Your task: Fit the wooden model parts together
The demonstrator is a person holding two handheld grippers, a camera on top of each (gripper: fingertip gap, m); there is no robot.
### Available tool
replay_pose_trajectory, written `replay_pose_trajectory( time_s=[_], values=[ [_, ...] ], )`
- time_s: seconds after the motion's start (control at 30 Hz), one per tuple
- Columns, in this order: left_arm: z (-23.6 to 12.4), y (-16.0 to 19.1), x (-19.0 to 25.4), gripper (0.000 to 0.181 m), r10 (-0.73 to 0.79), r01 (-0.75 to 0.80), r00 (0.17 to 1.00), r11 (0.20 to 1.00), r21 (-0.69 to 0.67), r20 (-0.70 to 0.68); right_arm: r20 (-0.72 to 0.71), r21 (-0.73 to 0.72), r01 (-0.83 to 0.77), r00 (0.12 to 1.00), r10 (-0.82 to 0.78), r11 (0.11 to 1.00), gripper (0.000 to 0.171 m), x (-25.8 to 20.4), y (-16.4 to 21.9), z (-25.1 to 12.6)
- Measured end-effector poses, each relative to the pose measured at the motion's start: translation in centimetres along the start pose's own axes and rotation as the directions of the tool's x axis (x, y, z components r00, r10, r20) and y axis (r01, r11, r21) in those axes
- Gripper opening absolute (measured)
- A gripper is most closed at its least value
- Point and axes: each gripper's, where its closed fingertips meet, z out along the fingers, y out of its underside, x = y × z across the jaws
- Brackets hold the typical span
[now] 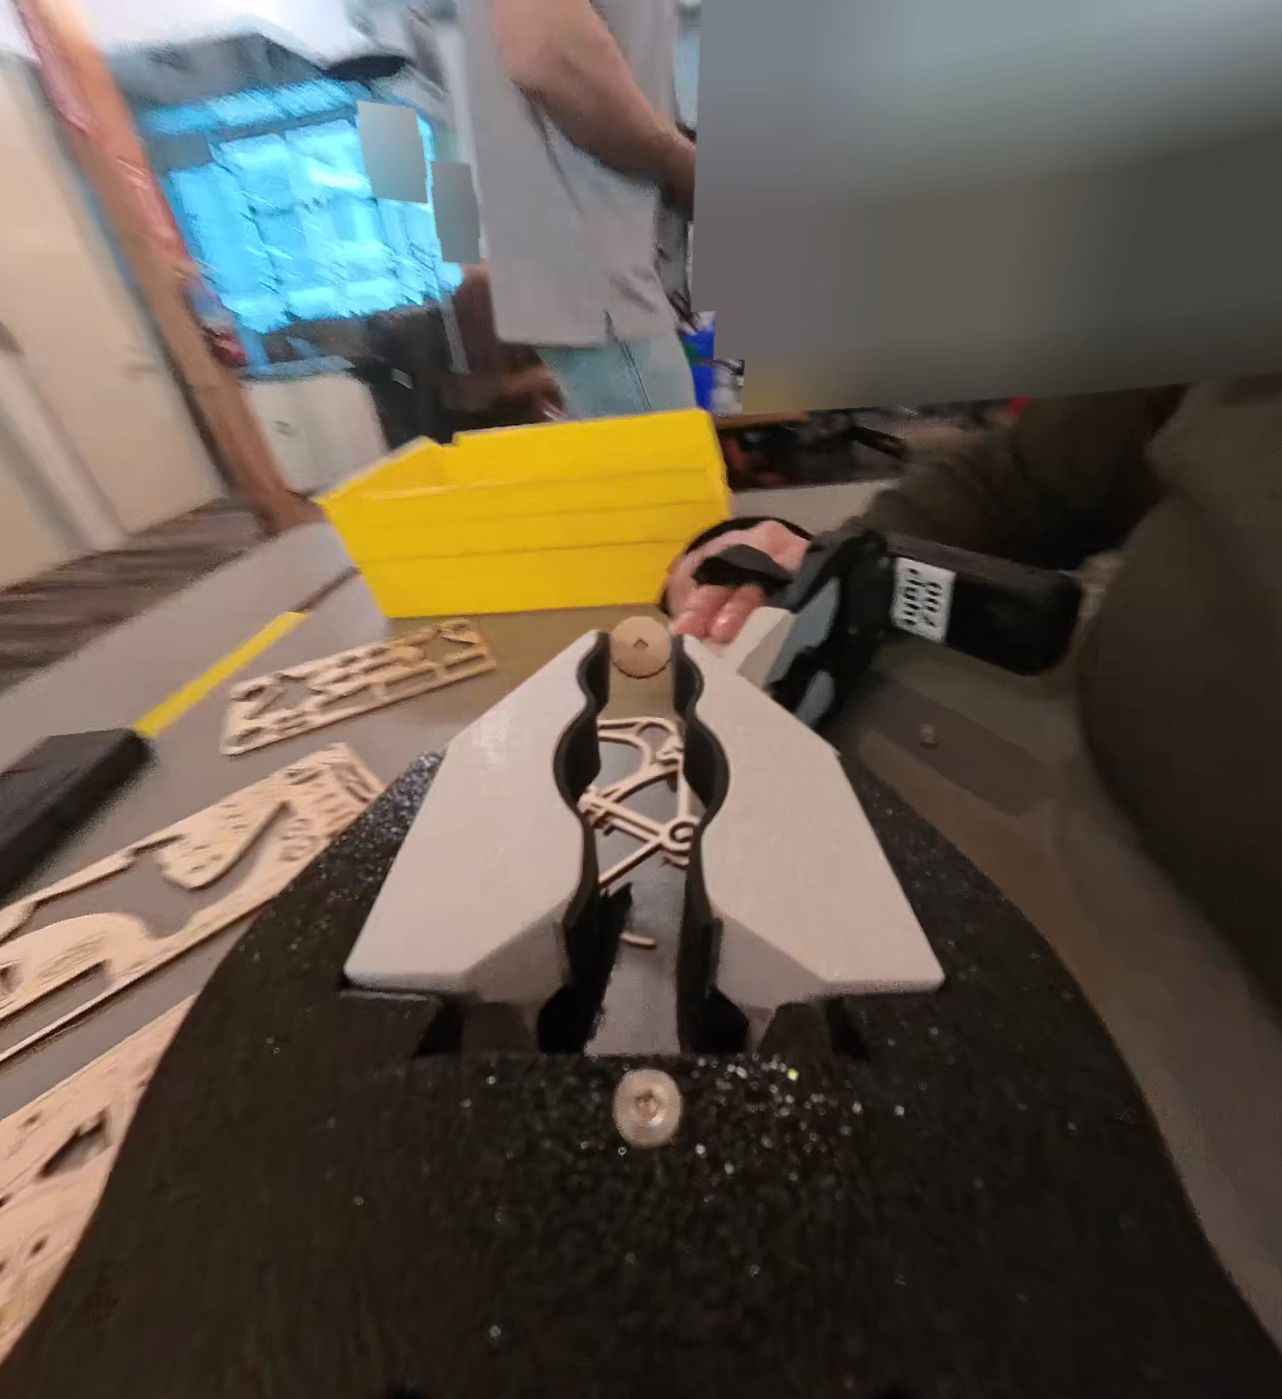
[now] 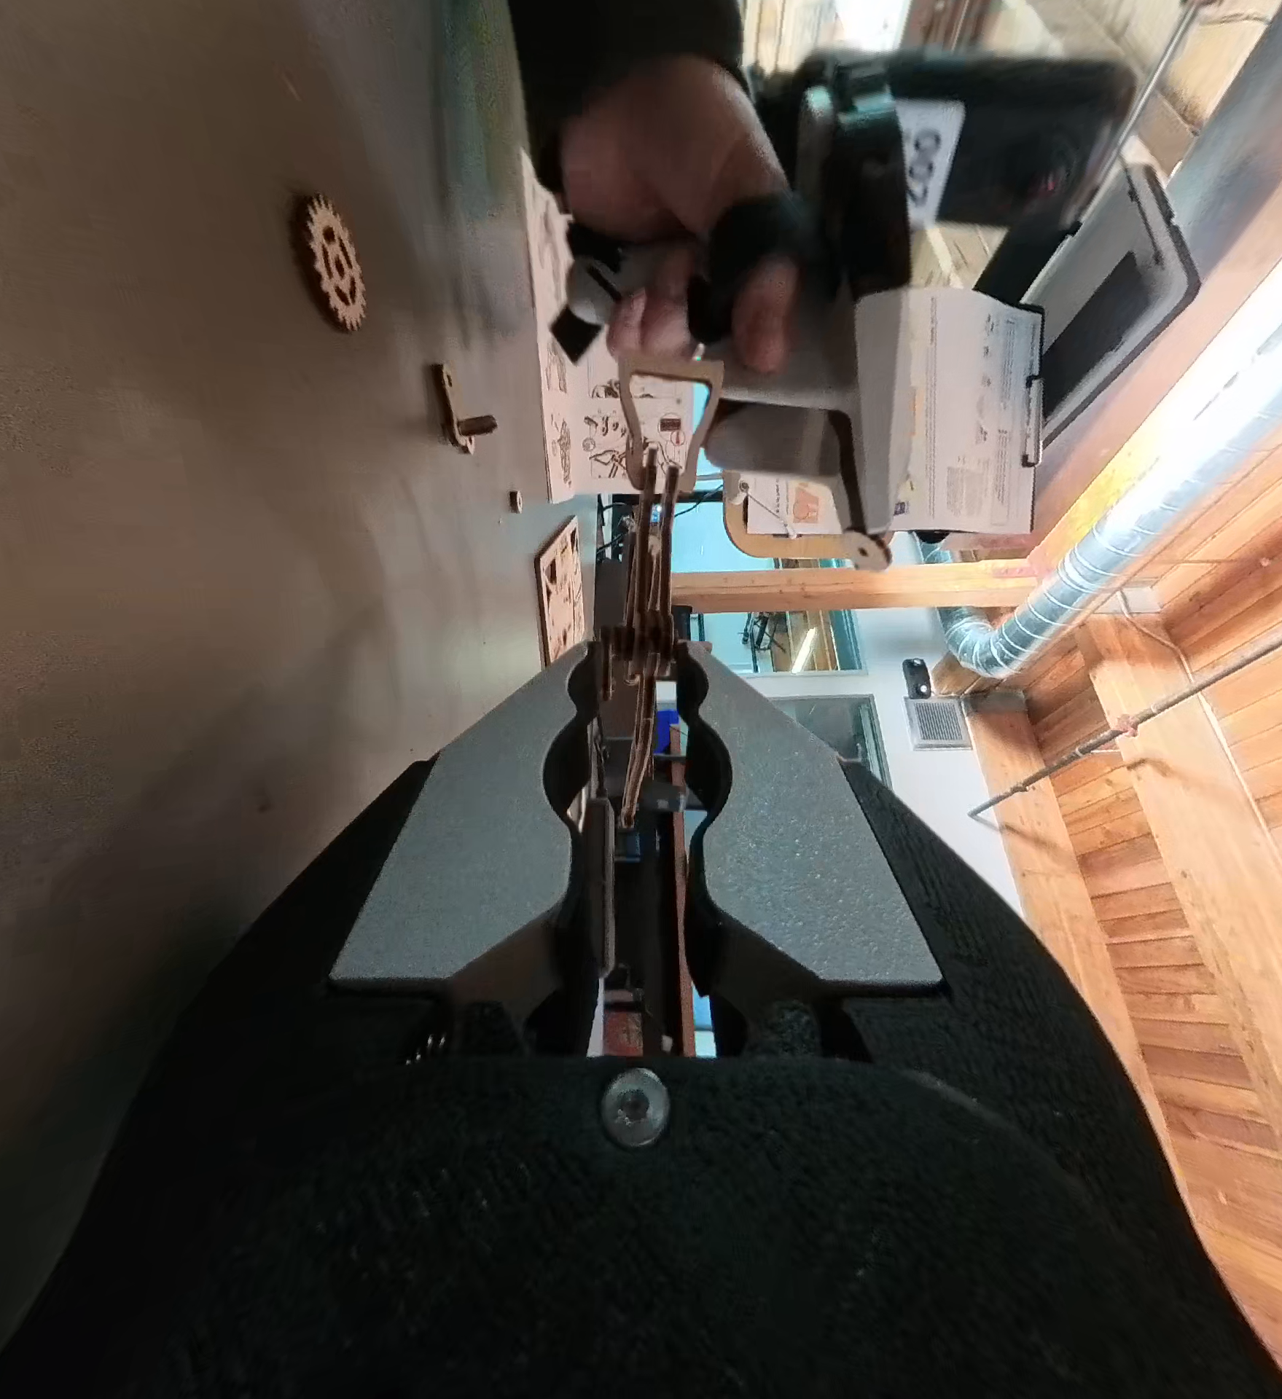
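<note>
Both hand-held grippers, left (image 1: 641, 657) and right (image 2: 636, 666), pinch the wooden model (image 2: 641, 606).

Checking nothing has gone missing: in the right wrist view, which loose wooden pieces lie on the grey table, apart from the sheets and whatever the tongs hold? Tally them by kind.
Gear: 1
Bracket with peg: 1
Tiny bit: 1
Total: 3

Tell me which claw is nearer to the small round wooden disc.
Left. The left claw holds the disc between its fingertips; the right claw is apart from it, off to the side, shut on the wooden frame.
</note>
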Motion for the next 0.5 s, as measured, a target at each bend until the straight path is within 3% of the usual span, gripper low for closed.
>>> replay_pose_trajectory(
  time_s=[0.1,0.2,0.33,0.5],
  values=[
    [1.2,1.6,1.4,0.014,-0.060,0.021,0.980,0.980,-0.198,-0.189,0.010,0.011,0.004,1.000,-0.004,1.000,0.018,-0.3,-0.3,0.2],
    [2.1,3.5,2.2,0.014,-0.045,-0.067,0.951,0.936,-0.346,-0.306,0.012,0.011,0.014,1.000,-0.014,1.000,0.018,-0.4,-0.3,0.2],
    [2.9,5.2,2.4,0.014,0.025,-0.203,0.919,0.886,-0.417,-0.394,0.011,0.006,0.029,1.000,-0.029,1.000,0.018,-0.4,-0.1,0.1],
    [3.1,5.0,2.6,0.014,0.009,-0.220,0.894,0.879,-0.423,-0.448,0.002,0.001,0.045,0.999,-0.045,0.999,0.018,-0.2,0.0,0.1]
  ],
)
